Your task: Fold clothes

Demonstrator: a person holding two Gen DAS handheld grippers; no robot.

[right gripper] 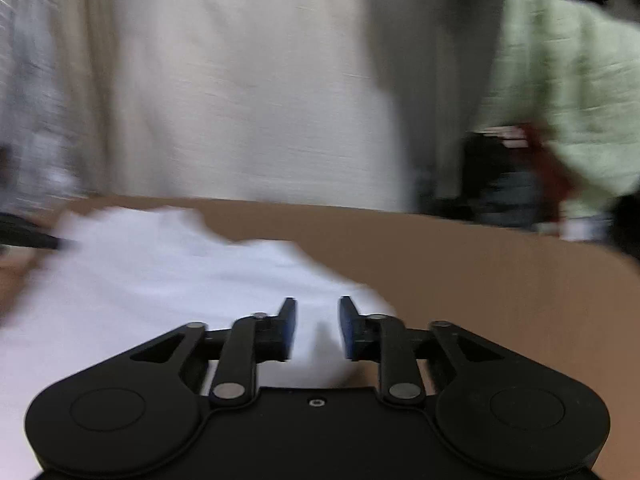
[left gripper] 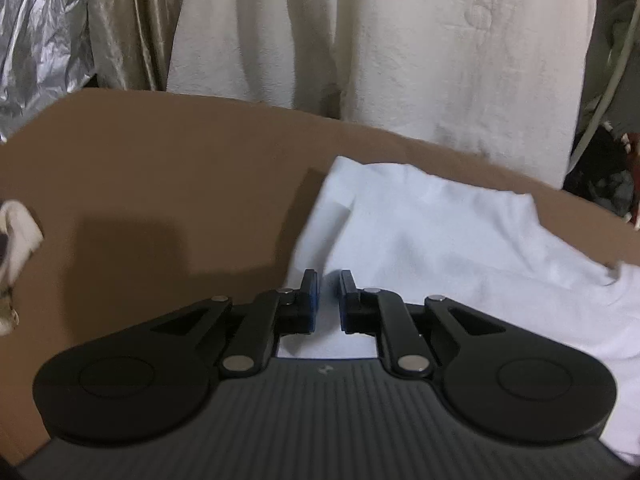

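A white garment (left gripper: 440,240) lies crumpled on the brown table (left gripper: 160,168), filling the right half of the left wrist view. My left gripper (left gripper: 329,274) hovers over the garment's left edge. Its blue pads stand a narrow gap apart, with nothing pinched between them. In the blurred right wrist view the same white garment (right gripper: 160,272) spreads to the left across the table (right gripper: 480,280). My right gripper (right gripper: 318,300) is over the garment's right edge, open, its fingers clear of the cloth.
A large off-white cloth (left gripper: 400,60) hangs behind the table's far edge, with a beige curtain (left gripper: 124,20) and silver foil (left gripper: 36,40) to its left. Dark clutter (left gripper: 600,176) sits at the far right. A pale green cloth (right gripper: 568,80) hangs at the upper right.
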